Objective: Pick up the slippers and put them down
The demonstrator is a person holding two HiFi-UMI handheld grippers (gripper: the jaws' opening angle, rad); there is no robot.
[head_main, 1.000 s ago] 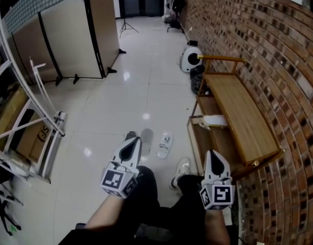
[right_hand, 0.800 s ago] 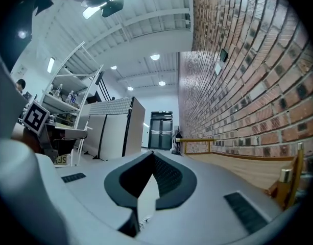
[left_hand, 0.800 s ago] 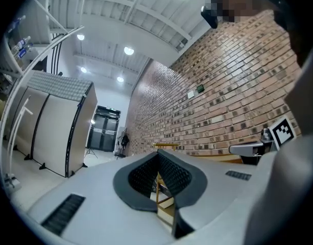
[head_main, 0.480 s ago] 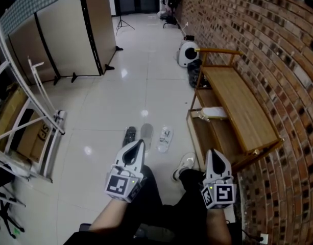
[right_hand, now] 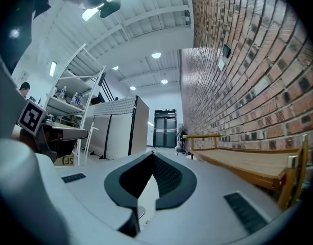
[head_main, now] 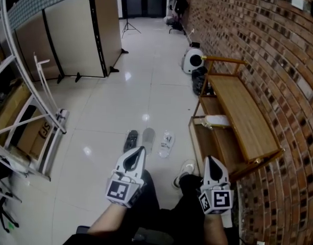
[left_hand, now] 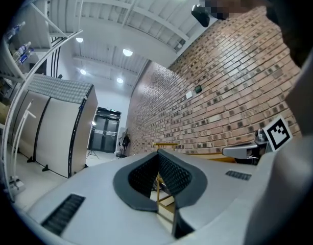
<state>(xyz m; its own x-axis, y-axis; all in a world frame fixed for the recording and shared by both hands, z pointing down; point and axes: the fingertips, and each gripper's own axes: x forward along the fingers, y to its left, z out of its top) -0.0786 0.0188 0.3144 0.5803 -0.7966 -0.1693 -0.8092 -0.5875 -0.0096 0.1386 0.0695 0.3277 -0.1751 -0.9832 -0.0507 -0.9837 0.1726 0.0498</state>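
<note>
Left white plastic gripper (head_main: 141, 149) and right white plastic gripper (head_main: 211, 159), each carrying a cube of black-and-white square markers, have black cross-hatched pads (left_hand: 172, 173) clenched together on nothing. On the glossy white tiled floor (head_main: 110, 106), just beyond the left gripper, lie a black slipper (head_main: 130, 140), a pale grey slipper (head_main: 148, 138) and a white slipper (head_main: 166, 144) whose dark print is too small to read. To their right, a two-tier light wooden bench (head_main: 243, 114) stands against the red brick wall (head_main: 279, 50).

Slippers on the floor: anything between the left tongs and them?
Nothing visible. The slippers lie on the tile floor just ahead of the left tongs, which are shut and empty.
</note>
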